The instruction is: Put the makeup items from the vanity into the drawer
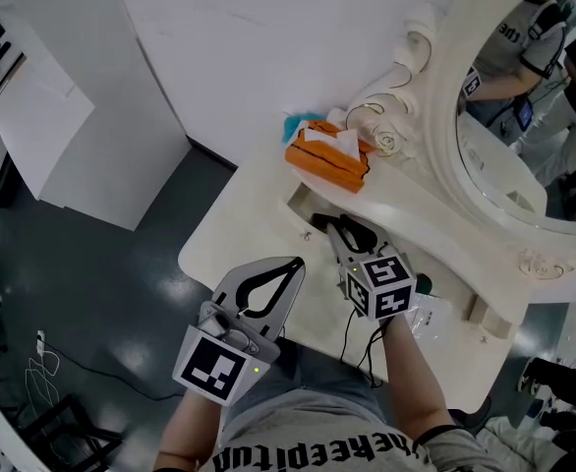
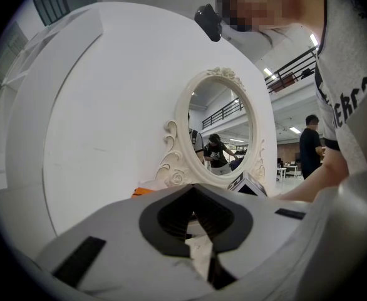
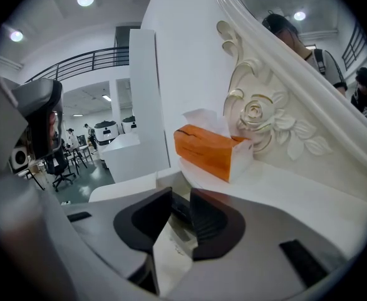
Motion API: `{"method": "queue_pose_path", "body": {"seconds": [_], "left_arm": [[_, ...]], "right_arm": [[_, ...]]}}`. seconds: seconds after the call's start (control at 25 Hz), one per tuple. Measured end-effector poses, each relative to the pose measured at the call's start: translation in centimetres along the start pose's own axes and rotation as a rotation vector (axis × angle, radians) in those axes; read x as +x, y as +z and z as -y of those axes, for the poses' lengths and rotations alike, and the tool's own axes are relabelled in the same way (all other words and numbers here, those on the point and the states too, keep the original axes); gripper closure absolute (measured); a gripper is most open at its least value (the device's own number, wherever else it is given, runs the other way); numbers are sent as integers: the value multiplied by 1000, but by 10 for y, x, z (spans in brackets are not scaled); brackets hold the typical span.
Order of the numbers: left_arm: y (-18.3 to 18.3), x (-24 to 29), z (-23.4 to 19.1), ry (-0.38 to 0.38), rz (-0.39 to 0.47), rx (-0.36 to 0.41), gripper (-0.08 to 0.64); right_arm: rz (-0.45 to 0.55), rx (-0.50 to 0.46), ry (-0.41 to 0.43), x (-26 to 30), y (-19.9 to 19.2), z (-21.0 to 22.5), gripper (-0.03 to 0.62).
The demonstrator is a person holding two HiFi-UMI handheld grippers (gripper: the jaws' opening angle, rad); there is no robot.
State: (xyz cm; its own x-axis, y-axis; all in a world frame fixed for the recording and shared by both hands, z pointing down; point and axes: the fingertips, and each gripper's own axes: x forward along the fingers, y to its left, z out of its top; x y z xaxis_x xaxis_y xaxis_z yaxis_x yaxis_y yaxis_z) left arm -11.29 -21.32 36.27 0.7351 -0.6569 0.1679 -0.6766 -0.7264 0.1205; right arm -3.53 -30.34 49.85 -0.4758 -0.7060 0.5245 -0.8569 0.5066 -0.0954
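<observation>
My right gripper (image 1: 322,226) reaches over the white vanity (image 1: 239,234) toward the open drawer recess (image 1: 303,200) below the mirror shelf. In the right gripper view a black makeup item (image 3: 180,209) fills the narrow gap between the jaws of the right gripper (image 3: 180,198), and the pads close on it. My left gripper (image 1: 296,264) hovers over the table's front part, to the left of the right one. Its tips meet with nothing between them, as the left gripper view shows of this gripper (image 2: 193,188).
An orange tissue box (image 1: 325,160) stands on the shelf beside the carved oval mirror (image 1: 524,116). A clear packet with a dark green item (image 1: 421,291) lies right of my right gripper. A white partition wall (image 1: 268,37) stands behind the vanity, with grey floor (image 1: 82,293) to the left.
</observation>
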Motion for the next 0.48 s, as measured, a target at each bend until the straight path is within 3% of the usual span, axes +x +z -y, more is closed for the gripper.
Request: {"method": "queue_pose_path", "body": {"seconds": [0.48], "left_arm": [[4, -2, 12, -24, 9, 15, 529]], "right_arm": [[48, 1, -9, -19, 9, -5, 565]]}}
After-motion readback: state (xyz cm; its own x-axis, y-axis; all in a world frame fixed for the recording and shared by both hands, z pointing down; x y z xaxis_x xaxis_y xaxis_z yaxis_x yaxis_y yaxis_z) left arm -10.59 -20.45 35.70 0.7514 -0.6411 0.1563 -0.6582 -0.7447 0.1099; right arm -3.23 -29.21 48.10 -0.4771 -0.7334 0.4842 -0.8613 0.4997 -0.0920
